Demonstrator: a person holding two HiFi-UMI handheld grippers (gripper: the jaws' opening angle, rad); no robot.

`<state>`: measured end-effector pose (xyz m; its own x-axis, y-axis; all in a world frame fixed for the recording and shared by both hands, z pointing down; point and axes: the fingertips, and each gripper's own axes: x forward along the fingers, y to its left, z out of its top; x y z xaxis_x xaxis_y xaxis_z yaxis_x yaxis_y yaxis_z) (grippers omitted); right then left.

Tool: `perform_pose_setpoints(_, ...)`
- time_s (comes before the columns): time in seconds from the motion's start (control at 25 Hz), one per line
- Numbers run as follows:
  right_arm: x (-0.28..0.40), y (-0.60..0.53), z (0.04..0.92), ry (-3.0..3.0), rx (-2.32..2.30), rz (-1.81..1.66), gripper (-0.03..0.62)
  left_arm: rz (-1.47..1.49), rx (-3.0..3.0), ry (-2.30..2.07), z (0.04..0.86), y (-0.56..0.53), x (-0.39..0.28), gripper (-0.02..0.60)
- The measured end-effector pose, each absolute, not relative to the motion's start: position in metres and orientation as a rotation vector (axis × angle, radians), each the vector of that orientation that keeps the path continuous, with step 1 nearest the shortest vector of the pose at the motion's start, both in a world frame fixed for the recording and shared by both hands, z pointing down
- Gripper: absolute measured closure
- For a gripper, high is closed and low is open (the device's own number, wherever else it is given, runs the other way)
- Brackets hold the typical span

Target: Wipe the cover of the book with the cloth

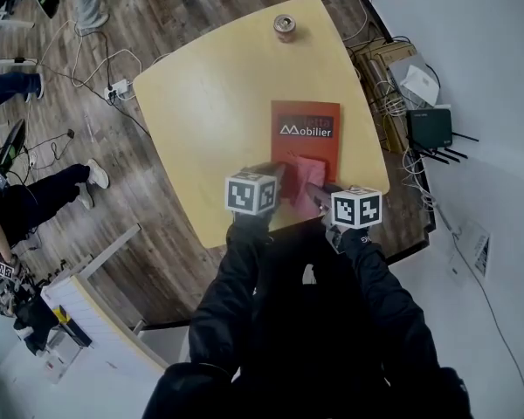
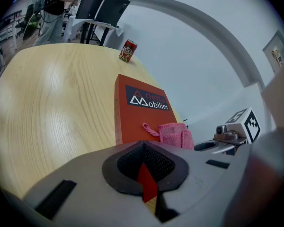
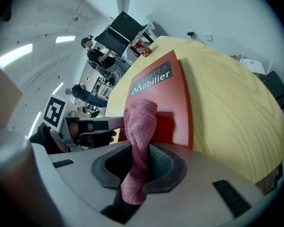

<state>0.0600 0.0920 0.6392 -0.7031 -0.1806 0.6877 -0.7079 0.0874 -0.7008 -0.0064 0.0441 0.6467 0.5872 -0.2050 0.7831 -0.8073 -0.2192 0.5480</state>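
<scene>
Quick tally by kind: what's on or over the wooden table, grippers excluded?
red rectangular book: 1
pink terry cloth: 1
red drink can: 1
Total: 3

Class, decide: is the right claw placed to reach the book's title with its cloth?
Probably yes: the right claw grips the cloth on the book; bare cover leads to the title.
</scene>
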Motion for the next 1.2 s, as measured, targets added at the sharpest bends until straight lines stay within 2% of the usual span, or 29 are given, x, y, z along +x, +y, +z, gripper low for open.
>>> perform_pose_setpoints(1.2, 0.133, 0.093, 0.626, -1.967, 0.9, 1.475, 0.514, 0.754, 1.708, -0.939, 0.647, 0.044, -0.006, 0.548)
